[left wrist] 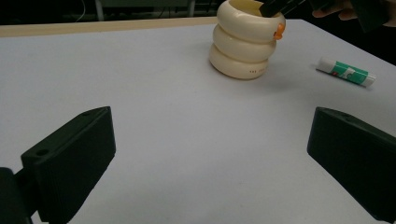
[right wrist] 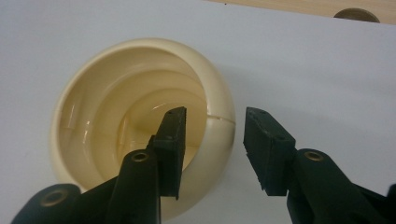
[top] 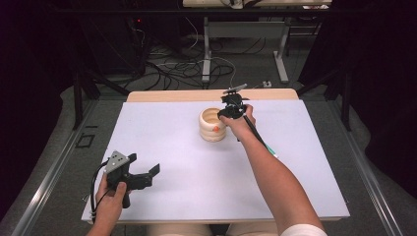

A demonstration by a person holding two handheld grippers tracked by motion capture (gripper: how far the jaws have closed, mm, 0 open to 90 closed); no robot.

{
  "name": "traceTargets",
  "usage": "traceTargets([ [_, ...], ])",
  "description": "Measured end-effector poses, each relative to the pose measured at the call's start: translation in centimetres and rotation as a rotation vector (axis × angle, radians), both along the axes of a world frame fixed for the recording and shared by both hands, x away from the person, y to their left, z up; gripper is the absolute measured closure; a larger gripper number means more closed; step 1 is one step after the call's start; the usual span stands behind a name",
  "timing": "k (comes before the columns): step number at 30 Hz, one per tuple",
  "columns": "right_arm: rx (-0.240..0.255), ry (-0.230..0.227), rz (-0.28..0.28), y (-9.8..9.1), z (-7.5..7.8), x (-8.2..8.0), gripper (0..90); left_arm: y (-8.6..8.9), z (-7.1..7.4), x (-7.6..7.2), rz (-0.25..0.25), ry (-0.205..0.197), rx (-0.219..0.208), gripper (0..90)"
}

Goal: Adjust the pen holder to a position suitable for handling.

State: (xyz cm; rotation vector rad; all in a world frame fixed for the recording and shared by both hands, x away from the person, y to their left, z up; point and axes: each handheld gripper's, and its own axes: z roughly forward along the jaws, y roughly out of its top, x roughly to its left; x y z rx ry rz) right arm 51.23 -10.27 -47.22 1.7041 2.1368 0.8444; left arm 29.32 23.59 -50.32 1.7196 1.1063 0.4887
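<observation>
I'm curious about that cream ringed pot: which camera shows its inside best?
The right gripper view: it looks straight down into the cream pot, showing stepped inner walls. The left gripper view shows its stacked-ring side; the high view shows it small, partly behind the hand.

The glossy cream ringed plastic pot (top: 213, 125) is pale ivory all over – three stacked bulges, with one small orange blob (left wrist: 279, 31) near its rim. At about 3 o'clock from it lies a white glue stick with a green label (left wrist: 346, 72). Both sit on a plain pale lavender-white table sheet (top: 206, 167) – wood-tan edge behind.
</observation>
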Motion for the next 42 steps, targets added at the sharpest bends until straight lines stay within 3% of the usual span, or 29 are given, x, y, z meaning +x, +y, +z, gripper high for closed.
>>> traceTargets([
  [12, 0.019, 0.023, -0.034, 0.3, 0.0, 0.1, 63.9, 0.0, 0.0, 0.0, 0.000, 0.001, -0.003, 1.0],
  [32, -0.007, 0.054, -0.058, 0.9, -0.5, 0.6, 63.7, 0.1, 0.1, 0.0, -0.004, -0.004, -0.002, 1.0],
  [38, -0.003, 0.059, -0.082, 0.8, -0.2, 0.6, 71.6, 0.1, 0.1, 0.0, -0.003, -0.001, -0.004, 1.0],
  [42, -0.005, 0.057, -0.078, 1.1, -0.1, 0.5, 72.4, 0.1, 0.1, 0.0, -0.003, -0.001, -0.004, 1.0],
])
